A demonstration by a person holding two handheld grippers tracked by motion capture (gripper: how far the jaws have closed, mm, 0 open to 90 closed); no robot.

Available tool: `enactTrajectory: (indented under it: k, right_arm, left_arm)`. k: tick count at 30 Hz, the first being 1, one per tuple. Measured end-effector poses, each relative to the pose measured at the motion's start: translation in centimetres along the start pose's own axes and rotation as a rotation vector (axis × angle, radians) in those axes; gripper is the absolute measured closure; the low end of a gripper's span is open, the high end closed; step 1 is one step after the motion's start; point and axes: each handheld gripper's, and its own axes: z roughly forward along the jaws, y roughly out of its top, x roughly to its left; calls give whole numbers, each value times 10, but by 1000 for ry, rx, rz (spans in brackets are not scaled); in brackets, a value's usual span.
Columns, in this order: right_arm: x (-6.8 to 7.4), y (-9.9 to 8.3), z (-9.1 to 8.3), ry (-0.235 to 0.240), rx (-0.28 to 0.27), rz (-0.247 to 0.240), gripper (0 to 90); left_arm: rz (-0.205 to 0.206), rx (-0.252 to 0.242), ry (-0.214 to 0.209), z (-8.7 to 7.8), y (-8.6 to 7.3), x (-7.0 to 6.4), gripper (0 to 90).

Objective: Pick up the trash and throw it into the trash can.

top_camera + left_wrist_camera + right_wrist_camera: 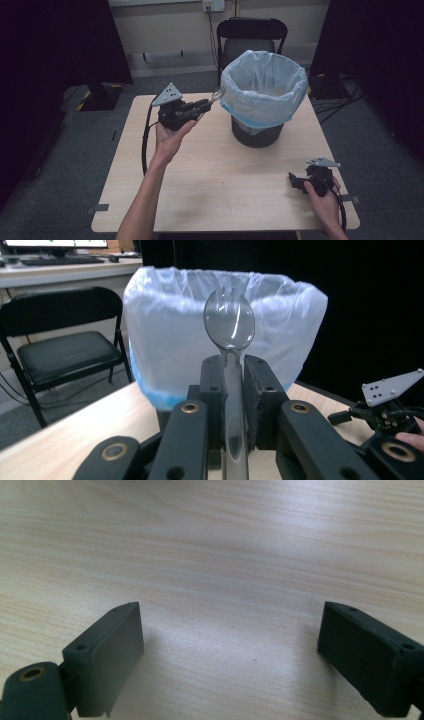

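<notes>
1. High view: the left claw (206,104) grips a clear plastic spork (217,93) just beside the 9 o'clock rim of the black bin lined with a pale blue bag (263,82). It is probably about to be dropped in; release remains.
2. Left gripper view: the spork's handle sits clamped between the jaws, bowl up. The bin's contents are hidden.
3. Right gripper view: the right claw (230,655) is spread wide, empty, over the light wooden surface (225,545).

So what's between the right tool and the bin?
Nothing: in the high view, only bare tabletop lies between the open right tool and the lined bin. The right gripper view agrees, with plain wood ahead of its jaws.
</notes>
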Motion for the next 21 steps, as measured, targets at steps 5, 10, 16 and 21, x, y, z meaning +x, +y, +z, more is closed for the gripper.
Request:
enactTrajectory:
  k: [5, 10, 16, 21]
  right_arm:
    - [0, 0, 0, 0, 0, 0, 101]
    - [0, 0, 0, -2, -2, -1, 101]
    - [0, 0, 0, -1, -1, -1, 101]
    - [0, 0, 0, -1, -1, 0, 101]
  left_arm:
    - [9, -20, 2, 4, 18, 4, 799]
    - [11, -23, -13, 15, 33, 7, 799]
    - [-1, -24, -36, 32, 45, 9, 799]
    - [-5, -35, -53, 52, 57, 10, 800]
